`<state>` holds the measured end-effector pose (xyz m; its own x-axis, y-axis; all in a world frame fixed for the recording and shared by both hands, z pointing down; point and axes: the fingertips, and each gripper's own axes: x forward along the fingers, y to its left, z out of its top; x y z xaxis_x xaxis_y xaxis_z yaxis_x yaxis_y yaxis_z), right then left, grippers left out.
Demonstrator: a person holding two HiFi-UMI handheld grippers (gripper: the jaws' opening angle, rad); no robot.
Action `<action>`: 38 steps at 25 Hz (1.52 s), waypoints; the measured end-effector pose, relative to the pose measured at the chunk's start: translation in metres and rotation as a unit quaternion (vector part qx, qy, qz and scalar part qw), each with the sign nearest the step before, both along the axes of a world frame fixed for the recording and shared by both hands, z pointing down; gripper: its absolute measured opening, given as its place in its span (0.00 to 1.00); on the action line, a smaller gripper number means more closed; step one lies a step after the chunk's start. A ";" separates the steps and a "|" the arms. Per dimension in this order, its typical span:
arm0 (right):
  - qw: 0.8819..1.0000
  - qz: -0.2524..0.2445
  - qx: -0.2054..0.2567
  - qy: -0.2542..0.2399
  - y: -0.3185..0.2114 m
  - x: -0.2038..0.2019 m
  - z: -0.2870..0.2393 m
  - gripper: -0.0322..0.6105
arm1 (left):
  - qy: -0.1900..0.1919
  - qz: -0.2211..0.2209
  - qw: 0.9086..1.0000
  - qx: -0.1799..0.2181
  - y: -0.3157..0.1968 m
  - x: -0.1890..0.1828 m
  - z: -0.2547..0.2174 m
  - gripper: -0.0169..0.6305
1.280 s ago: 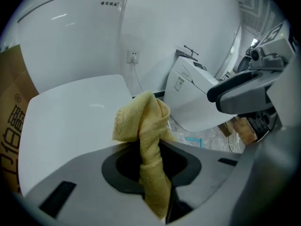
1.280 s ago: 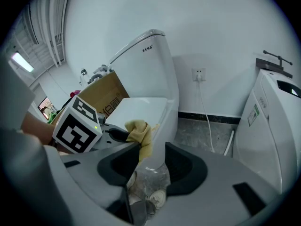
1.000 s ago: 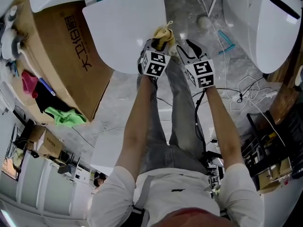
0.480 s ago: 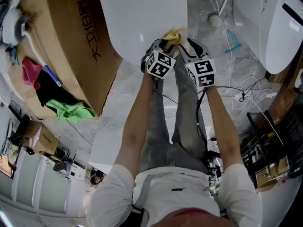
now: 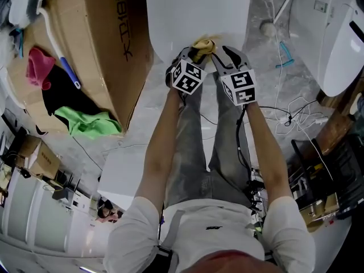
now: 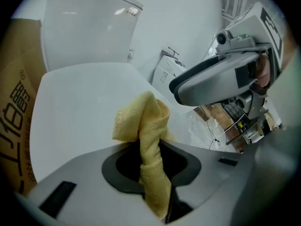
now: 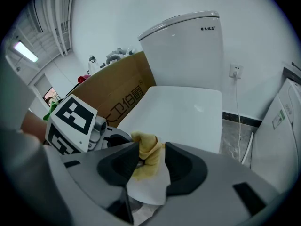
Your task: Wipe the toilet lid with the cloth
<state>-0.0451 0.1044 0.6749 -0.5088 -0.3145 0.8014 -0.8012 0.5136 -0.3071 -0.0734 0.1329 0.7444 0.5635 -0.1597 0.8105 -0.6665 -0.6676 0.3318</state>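
Observation:
The white toilet lid (image 5: 193, 16) is shut and fills the top middle of the head view. A yellow cloth (image 5: 203, 45) rests on its near edge. My left gripper (image 5: 191, 54) is shut on the cloth (image 6: 148, 135), which bunches up out of the left gripper (image 6: 151, 149) over the lid (image 6: 80, 107). My right gripper (image 5: 220, 56) sits just right of it. In the right gripper view, the right gripper (image 7: 153, 166) stands open, and the cloth (image 7: 145, 147) shows in the gap against one jaw, above the lid (image 7: 183, 112).
A big cardboard box (image 5: 108, 50) stands left of the toilet, with a pink rag (image 5: 37, 67), a green rag (image 5: 85, 124) and a blue-handled brush (image 5: 65, 67) beside it. Another white toilet (image 5: 335, 38) and loose cables (image 5: 296, 115) are at the right. The tank (image 7: 188, 51) rises behind the lid.
The head view has swung, so lid and box sit further right. Both grippers and the cloth have shifted from the lid's near right corner toward the middle of its near edge.

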 end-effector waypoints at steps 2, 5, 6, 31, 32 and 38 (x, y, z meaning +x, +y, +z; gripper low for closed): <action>1.000 -0.007 0.001 0.000 0.003 -0.009 -0.001 0.34 | -0.001 -0.010 1.000 0.001 0.000 -0.013 0.000 0.19; 1.000 -0.013 0.001 0.002 0.006 -0.019 -0.002 0.34 | -0.003 -0.026 1.000 0.003 0.001 -0.033 0.000 0.19; 1.000 -0.015 0.000 0.002 0.007 -0.022 -0.002 0.34 | -0.004 -0.031 1.000 0.004 0.000 -0.040 0.000 0.19; 1.000 -0.011 -0.006 0.007 0.031 -0.044 0.001 0.34 | -0.034 -0.168 0.985 0.024 0.000 -0.144 0.000 0.19; 1.000 -0.008 -0.007 0.007 0.033 -0.041 0.001 0.34 | -0.036 -0.176 0.983 0.025 0.001 -0.144 0.001 0.19; 1.000 0.007 -0.012 0.008 0.044 -0.019 0.003 0.34 | -0.047 -0.212 0.976 0.024 0.011 -0.142 0.000 0.19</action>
